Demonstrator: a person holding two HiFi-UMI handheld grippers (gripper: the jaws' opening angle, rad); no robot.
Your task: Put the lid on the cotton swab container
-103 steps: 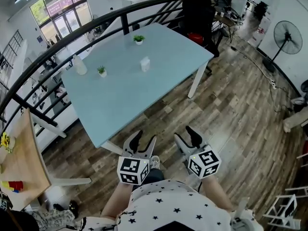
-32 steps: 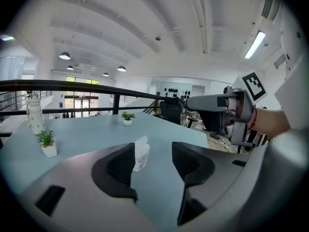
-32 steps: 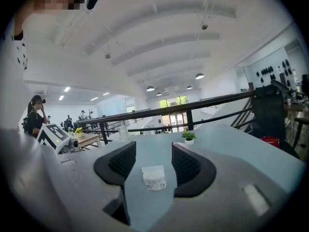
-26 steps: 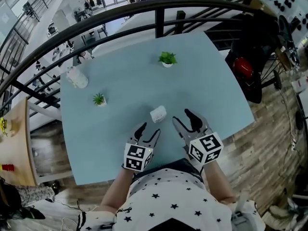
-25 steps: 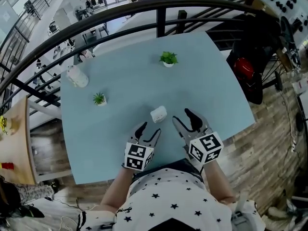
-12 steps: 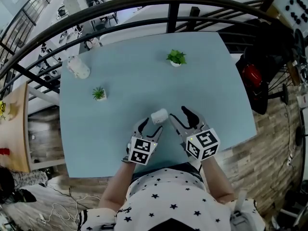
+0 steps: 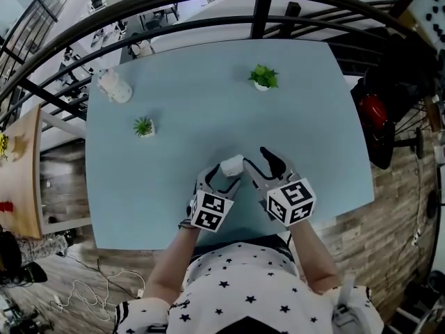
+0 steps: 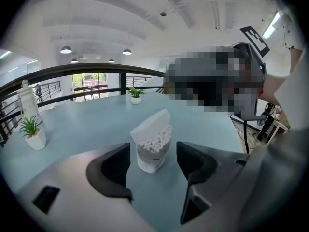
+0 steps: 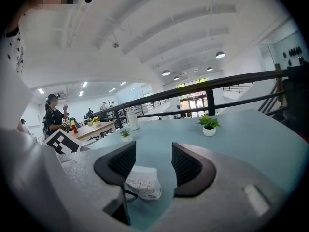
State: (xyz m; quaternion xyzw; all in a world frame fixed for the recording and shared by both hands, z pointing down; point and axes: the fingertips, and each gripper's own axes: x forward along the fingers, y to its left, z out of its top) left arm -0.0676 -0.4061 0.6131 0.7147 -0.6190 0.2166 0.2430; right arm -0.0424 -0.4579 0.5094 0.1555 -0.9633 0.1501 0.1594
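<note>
1. Your left hand-held gripper has its jaws apart. In the left gripper view nothing is clamped between them.
2. The cotton swab container stands upright on the table, just past the left jaw tips and centred on the gap. There is a clear space between it and each jaw.
3. The lid is raised and tilted on top of the container, not closed. White swab tips show through the clear wall.
4. Your right hand-held gripper also has its jaws apart, with only bare table between them in the right gripper view.
5. From the right gripper view the container sits low and left, under the left-side jaw and partly hidden by it. It is outside the gap.
6. In the head view the container lies between the two hand-held grippers. It is at the tip of the left one and just beside the right one's near jaw.
7. Farther out on the table, well apart from the container, are two small potted plants and a white bottle near the far left corner.
</note>
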